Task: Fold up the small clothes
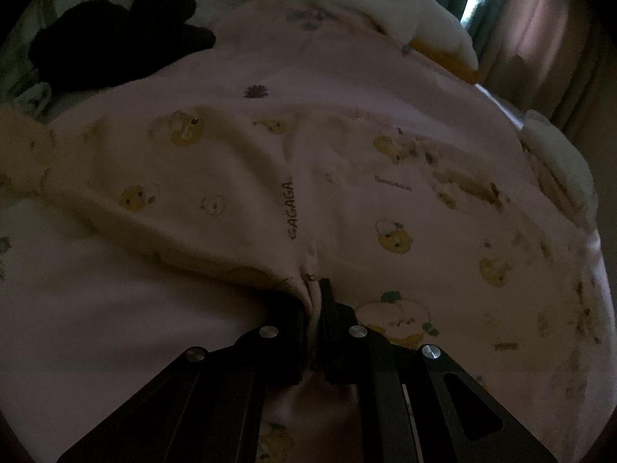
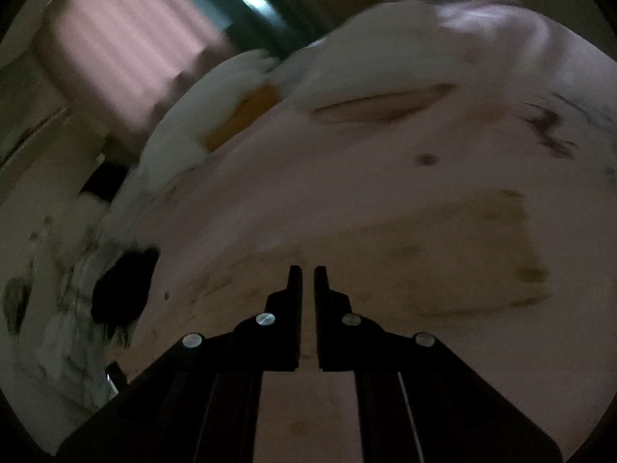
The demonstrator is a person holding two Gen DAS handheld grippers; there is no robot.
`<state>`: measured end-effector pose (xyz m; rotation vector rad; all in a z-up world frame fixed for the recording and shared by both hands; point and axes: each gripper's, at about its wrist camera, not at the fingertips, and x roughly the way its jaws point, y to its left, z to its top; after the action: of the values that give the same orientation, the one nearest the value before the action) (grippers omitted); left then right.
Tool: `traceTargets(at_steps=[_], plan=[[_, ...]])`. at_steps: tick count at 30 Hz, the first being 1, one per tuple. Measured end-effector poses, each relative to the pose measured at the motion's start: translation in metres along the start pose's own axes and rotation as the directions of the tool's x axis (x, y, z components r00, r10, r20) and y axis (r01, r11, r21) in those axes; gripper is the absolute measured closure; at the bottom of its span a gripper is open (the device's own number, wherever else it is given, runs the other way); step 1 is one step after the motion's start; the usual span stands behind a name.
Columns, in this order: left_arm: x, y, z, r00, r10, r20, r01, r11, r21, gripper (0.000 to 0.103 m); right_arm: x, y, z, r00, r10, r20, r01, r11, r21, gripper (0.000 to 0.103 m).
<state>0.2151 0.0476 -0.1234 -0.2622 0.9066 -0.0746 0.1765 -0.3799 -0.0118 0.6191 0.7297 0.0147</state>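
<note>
A small cream garment (image 1: pixel 347 193) printed with yellow chicks and the word GAGAGA lies spread on a pink bedsheet (image 1: pixel 115 308). My left gripper (image 1: pixel 313 289) is shut on a bunched fold of the garment at its near edge. In the blurred right wrist view the garment (image 2: pixel 443 262) shows as a pale yellowish patch ahead and to the right. My right gripper (image 2: pixel 307 270) is above the sheet (image 2: pixel 347 177), its jaws nearly together with a thin gap and nothing between them.
A black cloth (image 1: pixel 115 38) lies at the far left; it also shows in the right wrist view (image 2: pixel 123 289). White plush toys with an orange part (image 1: pixel 385 11) (image 2: pixel 239 115) sit at the bed's far edge. Pink curtains (image 1: pixel 540 38) hang beyond.
</note>
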Motion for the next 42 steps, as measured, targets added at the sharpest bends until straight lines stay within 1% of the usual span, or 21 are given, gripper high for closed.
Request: traceTargets(at_steps=[3,4,5,8,9,10,12,15,18,20,23,24,26,28,29,30,32,34,36,40,42], plan=[[0.000,0.003,0.000,1.000,-0.024,0.001,0.024,1.000,-0.019,0.093,0.031,0.043,-0.003,0.999,-0.032,-0.038,0.027,0.992,-0.126,0.097],[0.000,0.006,0.000,0.999,-0.038,0.001,0.038,0.999,-0.033,0.093,0.036,0.052,-0.006,0.998,-0.057,-0.036,0.050,0.985,-0.168,0.097],[0.000,0.008,0.000,0.999,-0.055,0.000,0.055,0.997,-0.047,0.093,0.044,0.063,-0.009,0.993,-0.118,-0.017,0.111,0.966,-0.232,0.097],[-0.001,0.012,-0.001,0.997,-0.078,0.001,0.078,0.995,-0.068,0.093,0.063,0.053,-0.003,0.969,-0.246,-0.032,0.231,0.943,-0.239,0.088],[0.000,0.012,-0.001,0.997,-0.083,0.001,0.083,0.994,-0.071,0.093,0.067,0.045,-0.001,0.964,-0.261,-0.046,0.244,0.941,-0.234,0.076],[0.000,0.012,-0.001,0.996,-0.085,0.001,0.085,0.994,-0.073,0.093,0.071,0.033,0.002,0.951,-0.307,-0.048,0.288,0.929,-0.235,0.064],[0.001,0.012,0.000,0.996,-0.089,0.000,0.089,0.993,-0.077,0.093,0.070,0.016,0.006,0.914,-0.404,-0.036,0.384,0.892,-0.240,0.050],[0.001,0.011,0.000,0.996,-0.089,0.000,0.089,0.993,-0.078,0.093,0.071,-0.022,0.016,0.867,-0.497,-0.043,0.479,0.853,-0.209,0.042],[0.000,0.008,0.000,0.998,-0.070,0.002,0.070,0.996,-0.062,0.093,0.078,-0.047,0.027,0.834,-0.547,-0.070,0.523,0.825,-0.217,0.032],[-0.001,0.007,0.000,0.998,-0.068,0.002,0.069,0.996,-0.061,0.093,0.085,-0.062,0.028,0.805,-0.587,-0.079,0.561,0.799,-0.217,0.032],[0.000,0.005,-0.001,0.998,-0.062,0.001,0.062,0.997,-0.056,0.093,0.093,-0.070,0.021,0.828,-0.545,-0.131,0.504,0.826,-0.254,0.032],[0.000,0.004,0.000,0.998,-0.059,0.002,0.059,0.997,-0.054,0.093,0.099,-0.069,0.018,0.818,-0.558,-0.140,0.507,0.814,-0.283,0.035],[0.000,0.004,0.000,0.999,-0.052,0.002,0.052,0.997,-0.048,0.093,0.111,-0.067,0.012,0.759,-0.641,-0.115,0.571,0.739,-0.358,0.054],[-0.001,0.004,0.000,0.999,-0.049,0.002,0.049,0.998,-0.045,0.093,0.113,-0.070,0.013,0.779,-0.617,-0.110,0.553,0.759,-0.345,0.082],[-0.001,0.005,-0.001,0.999,-0.052,0.002,0.052,0.998,-0.048,0.093,0.109,-0.073,0.018,0.776,-0.623,-0.097,0.573,0.760,-0.307,0.089],[-0.001,0.006,-0.001,0.998,-0.056,0.002,0.056,0.997,-0.052,0.093,0.106,-0.076,0.021,0.772,-0.629,-0.092,0.587,0.761,-0.277,0.092],[-0.001,0.008,-0.002,0.998,-0.061,0.002,0.061,0.997,-0.056,0.093,0.098,-0.082,0.030,0.802,-0.588,-0.105,0.562,0.802,-0.204,0.092],[-0.001,0.007,-0.002,0.998,-0.057,0.001,0.057,0.997,-0.053,0.093,0.089,-0.082,0.037,0.836,-0.541,-0.093,0.520,0.834,-0.182,0.093],[-0.001,0.007,-0.001,0.999,-0.052,0.000,0.052,0.997,-0.049,0.093,0.082,-0.074,0.040,0.854,-0.515,-0.076,0.496,0.848,-0.186,0.093],[-0.005,0.002,0.003,1.000,-0.025,-0.016,0.025,1.000,-0.016,0.093,0.070,-0.043,0.042,0.911,-0.409,-0.051,0.396,0.902,-0.173,0.093],[-0.005,-0.001,0.007,0.999,-0.013,-0.047,0.015,0.999,0.042,0.093,0.067,-0.019,0.038,0.925,-0.377,-0.047,0.363,0.913,-0.187,0.093]])
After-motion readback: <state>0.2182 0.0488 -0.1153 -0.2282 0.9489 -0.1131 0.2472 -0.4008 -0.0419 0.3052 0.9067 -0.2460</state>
